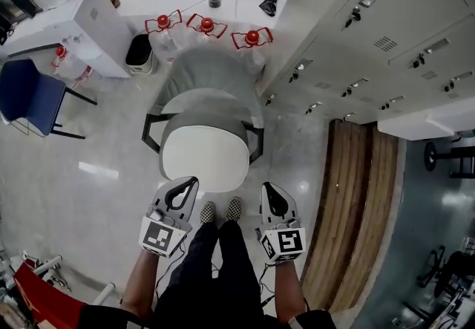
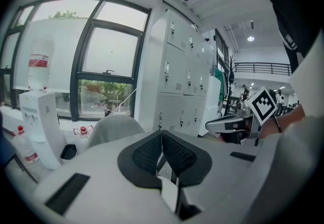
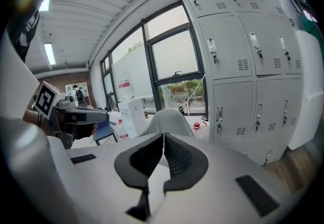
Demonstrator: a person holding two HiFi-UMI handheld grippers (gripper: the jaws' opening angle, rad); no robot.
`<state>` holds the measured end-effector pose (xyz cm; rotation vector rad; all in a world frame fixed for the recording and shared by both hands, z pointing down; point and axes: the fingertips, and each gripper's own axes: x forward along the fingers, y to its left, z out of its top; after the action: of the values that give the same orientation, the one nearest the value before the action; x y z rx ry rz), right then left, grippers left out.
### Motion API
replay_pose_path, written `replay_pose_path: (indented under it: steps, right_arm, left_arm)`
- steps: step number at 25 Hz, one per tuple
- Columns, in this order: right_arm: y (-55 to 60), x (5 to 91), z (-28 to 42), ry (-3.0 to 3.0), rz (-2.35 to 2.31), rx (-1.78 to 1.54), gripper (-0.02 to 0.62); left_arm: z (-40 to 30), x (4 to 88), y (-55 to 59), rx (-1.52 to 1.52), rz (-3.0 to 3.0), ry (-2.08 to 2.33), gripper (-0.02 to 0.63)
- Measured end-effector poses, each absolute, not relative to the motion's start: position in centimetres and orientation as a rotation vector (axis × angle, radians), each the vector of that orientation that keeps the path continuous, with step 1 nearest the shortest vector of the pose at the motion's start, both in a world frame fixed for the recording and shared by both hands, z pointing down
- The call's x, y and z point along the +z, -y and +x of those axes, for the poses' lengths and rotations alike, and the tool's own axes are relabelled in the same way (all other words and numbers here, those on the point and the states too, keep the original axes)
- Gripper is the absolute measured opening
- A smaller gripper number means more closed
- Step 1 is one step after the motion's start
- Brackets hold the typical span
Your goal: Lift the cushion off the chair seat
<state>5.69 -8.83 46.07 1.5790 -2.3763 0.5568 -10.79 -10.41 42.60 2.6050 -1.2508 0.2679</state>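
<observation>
A grey shell chair (image 1: pixel 210 79) stands in front of me with a white cushion (image 1: pixel 205 157) lying on its seat. My left gripper (image 1: pixel 191 181) hovers just at the cushion's near left edge, its jaws together and empty. My right gripper (image 1: pixel 265 187) hangs off the cushion's near right corner, also shut with nothing held. In the left gripper view the chair back (image 2: pixel 114 128) rises beyond the closed left gripper (image 2: pixel 161 134); the cushion is hidden below. The right gripper view shows the chair back (image 3: pixel 168 120) past the closed right gripper (image 3: pixel 164 136).
White lockers (image 1: pixel 371 38) line the right side, with a wooden strip (image 1: pixel 356 216) on the floor beside them. Water bottles with red handles (image 1: pixel 207 25) and a black bin (image 1: pixel 139 52) sit behind the chair. A blue chair (image 1: pixel 33 97) stands at left.
</observation>
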Motion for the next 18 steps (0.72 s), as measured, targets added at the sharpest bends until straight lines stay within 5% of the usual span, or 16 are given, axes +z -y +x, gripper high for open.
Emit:
replay_pose_path:
  steps: [18]
  right_arm:
    - [11.1,63.3,8.5,2.312,1.476,0.676,0.029]
  left_arm:
    - [-7.4,59.7,11.8,0.437,2.498,1.181,0.018]
